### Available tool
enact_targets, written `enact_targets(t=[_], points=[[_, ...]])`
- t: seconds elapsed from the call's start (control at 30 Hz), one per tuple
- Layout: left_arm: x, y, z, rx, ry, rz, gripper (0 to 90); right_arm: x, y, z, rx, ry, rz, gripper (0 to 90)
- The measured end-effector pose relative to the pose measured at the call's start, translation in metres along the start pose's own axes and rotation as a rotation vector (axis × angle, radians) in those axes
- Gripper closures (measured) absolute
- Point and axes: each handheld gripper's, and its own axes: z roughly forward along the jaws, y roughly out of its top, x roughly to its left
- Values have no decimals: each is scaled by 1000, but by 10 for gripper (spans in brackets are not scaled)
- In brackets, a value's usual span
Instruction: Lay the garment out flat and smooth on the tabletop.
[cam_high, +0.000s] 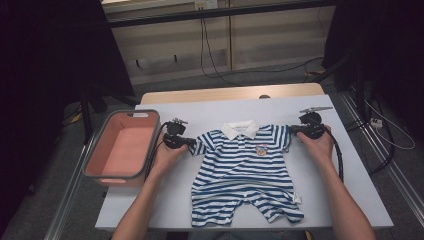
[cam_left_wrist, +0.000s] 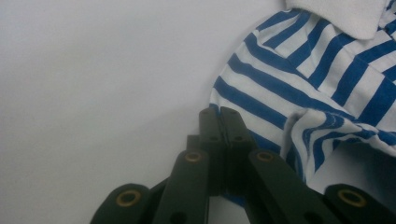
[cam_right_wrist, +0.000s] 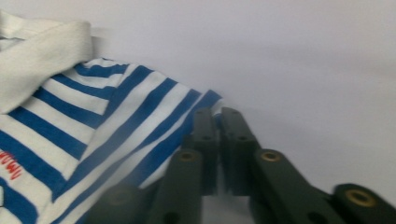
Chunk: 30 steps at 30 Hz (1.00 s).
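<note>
Blue-and-white striped cotton baby romper with a white collar lies flat and face up in the middle of the pale grey surface, collar toward the far edge and legs toward me; a small badge sits on its chest; my left hand-held gripper rests at the tip of the sleeve on my left, and in the left gripper view its two black jaws are pressed together with the blue-striped sleeve edge pinched between them; my right hand-held gripper sits at the opposite sleeve, and in the right gripper view its jaws are likewise closed tight on the sleeve hem; both sleeves are stretched outward, well apart; a salmon-pink rectangular plastic bin with a grey rim stands just beside my left hand, at the surface's left edge.
</note>
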Motion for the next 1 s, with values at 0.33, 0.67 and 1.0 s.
enact_targets(t=[0.33, 0.67, 1.0], points=[[12, 7, 1, -59, 48, -58, 900, 0, 3, -2, -28, -18, 4, 900], [22, 26, -3, -112, 87, -62, 900, -6, 20, -9, -60, -31, 2, 900], [32, 44, -7, -147, 98, -82, 900, -9, 38, -9, -76, -41, -6, 900]])
